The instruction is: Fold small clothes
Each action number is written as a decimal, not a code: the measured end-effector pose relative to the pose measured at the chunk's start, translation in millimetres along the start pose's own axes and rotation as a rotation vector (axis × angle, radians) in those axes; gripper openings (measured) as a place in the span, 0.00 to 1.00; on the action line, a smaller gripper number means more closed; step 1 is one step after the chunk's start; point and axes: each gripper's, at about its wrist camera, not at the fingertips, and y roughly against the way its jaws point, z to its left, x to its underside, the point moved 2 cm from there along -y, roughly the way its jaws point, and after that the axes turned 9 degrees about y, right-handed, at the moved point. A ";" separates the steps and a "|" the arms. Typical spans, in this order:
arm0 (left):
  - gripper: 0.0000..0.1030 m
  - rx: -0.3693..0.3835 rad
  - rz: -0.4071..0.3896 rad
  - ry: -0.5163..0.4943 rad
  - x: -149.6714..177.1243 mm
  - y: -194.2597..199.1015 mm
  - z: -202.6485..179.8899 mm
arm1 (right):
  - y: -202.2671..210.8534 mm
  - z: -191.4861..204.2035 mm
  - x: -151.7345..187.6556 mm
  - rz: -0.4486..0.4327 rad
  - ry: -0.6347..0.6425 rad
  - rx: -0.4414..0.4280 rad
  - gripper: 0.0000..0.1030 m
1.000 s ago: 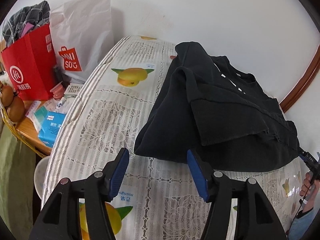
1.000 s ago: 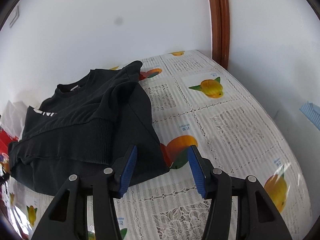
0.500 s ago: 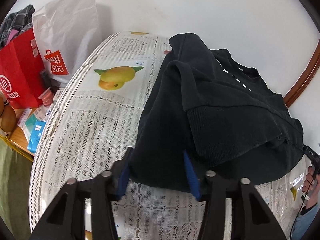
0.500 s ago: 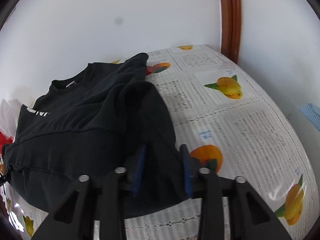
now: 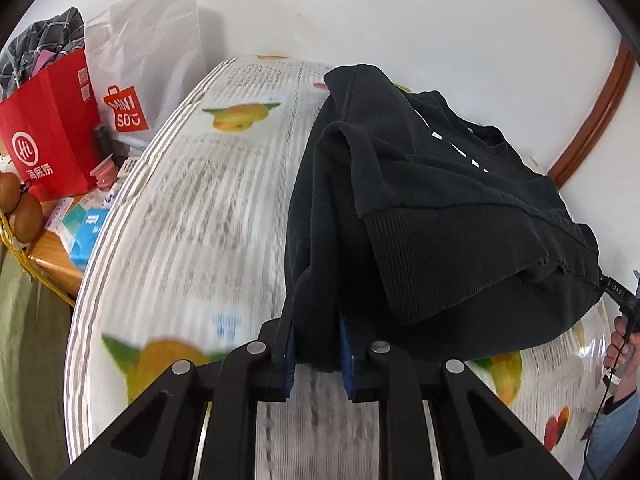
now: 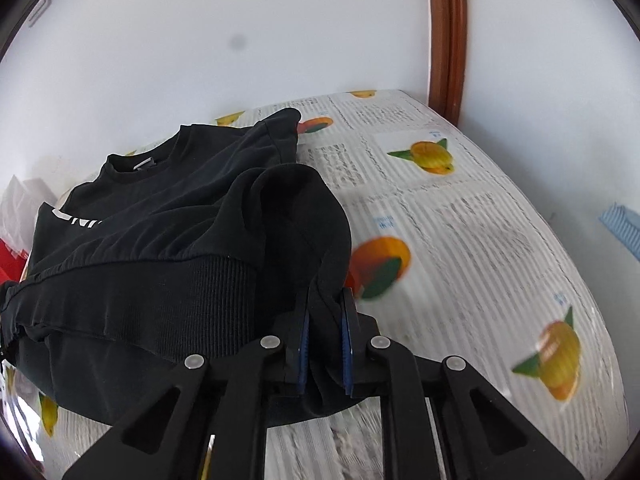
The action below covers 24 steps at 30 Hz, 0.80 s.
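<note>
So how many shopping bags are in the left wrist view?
2, both beside the table's far left edge: a red bag and a white bag to its right. Others may sit out of frame.

We see the tablecloth (image 5: pixel 192 248) smeared by blur near both cameras, its print unreadable. The black sweatshirt (image 5: pixel 440 216) covers part of its own white lettering. A hand (image 5: pixel 622 340) is cut off at the frame's right edge.

Left gripper (image 5: pixel 317 354) and right gripper (image 6: pixel 324 346), fingers just closed, pinching cloth.
</note>
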 end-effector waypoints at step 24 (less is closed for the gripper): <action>0.45 -0.017 -0.072 -0.053 72.8 77.1 -8.6 | 112.8 29.8 75.7 -0.105 0.058 -0.087 0.29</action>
